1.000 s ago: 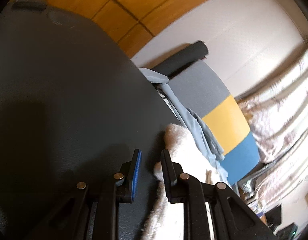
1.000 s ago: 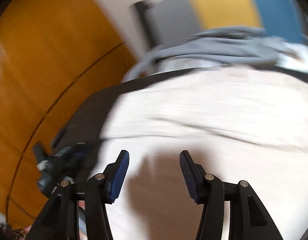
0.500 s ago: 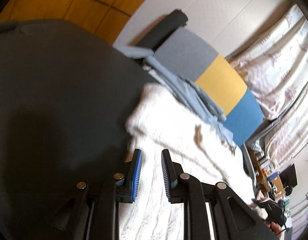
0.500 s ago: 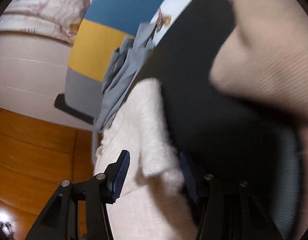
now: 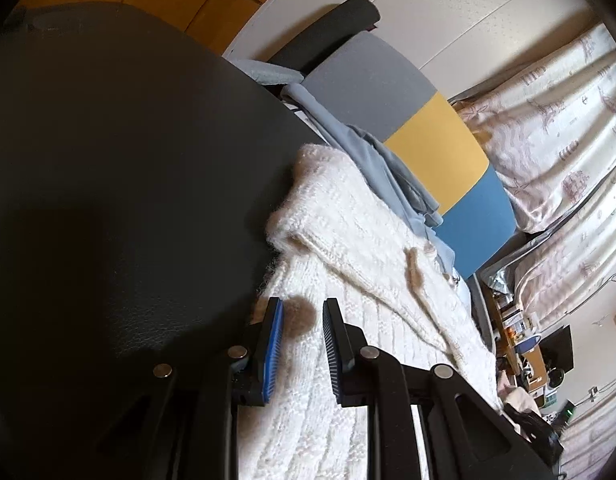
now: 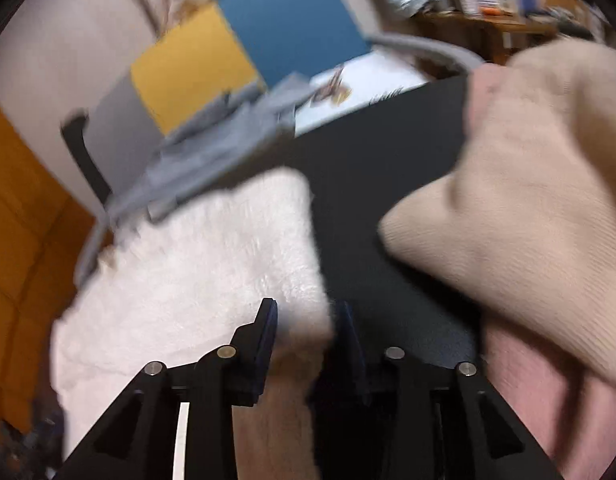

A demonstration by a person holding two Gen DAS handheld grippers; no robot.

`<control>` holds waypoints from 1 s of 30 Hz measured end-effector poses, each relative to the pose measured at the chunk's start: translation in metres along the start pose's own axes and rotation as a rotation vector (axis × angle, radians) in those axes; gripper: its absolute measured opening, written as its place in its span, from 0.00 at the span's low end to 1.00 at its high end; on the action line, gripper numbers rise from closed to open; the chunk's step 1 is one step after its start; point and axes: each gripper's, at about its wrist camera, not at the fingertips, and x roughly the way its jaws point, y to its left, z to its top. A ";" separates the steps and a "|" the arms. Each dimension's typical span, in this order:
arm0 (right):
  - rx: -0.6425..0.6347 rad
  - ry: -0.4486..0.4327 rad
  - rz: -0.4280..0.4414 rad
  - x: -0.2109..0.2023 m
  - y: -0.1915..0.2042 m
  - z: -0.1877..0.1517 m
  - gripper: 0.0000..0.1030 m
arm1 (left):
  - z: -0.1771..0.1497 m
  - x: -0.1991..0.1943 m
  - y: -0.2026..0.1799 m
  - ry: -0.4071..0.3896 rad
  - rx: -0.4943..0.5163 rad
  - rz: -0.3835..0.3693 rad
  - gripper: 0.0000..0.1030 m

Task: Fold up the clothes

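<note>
Left wrist view: one white knitted sweater is laid on the dark surface, its long axis running ahead of the left hand-held gripper, whose fingers stand parted above the knit.

Right wrist view: the sweater's edge is clamped in the right hand-held gripper; one beige garment lies right of it.

The knitted sweater lies on the surface, along its far edge in the left wrist view. A heap of shirts lies just behind the sweater, against the upright cushion. The left tool is over the sweater's near part. In the right wrist view, the sweater's corner sits between the right tool fingers; a second garment is to its right.
</note>
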 end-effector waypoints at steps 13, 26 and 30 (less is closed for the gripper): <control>-0.190 0.178 0.069 -0.050 0.017 -0.090 0.06 | -0.039 -0.038 -0.031 0.110 0.281 0.029 0.19; -0.136 0.208 0.163 -0.131 -0.020 -0.136 0.44 | -0.056 -0.100 0.021 0.219 0.182 -0.123 0.21; -0.127 0.239 0.197 -0.144 -0.030 -0.155 0.45 | -0.068 -0.117 0.043 0.262 0.126 -0.187 0.21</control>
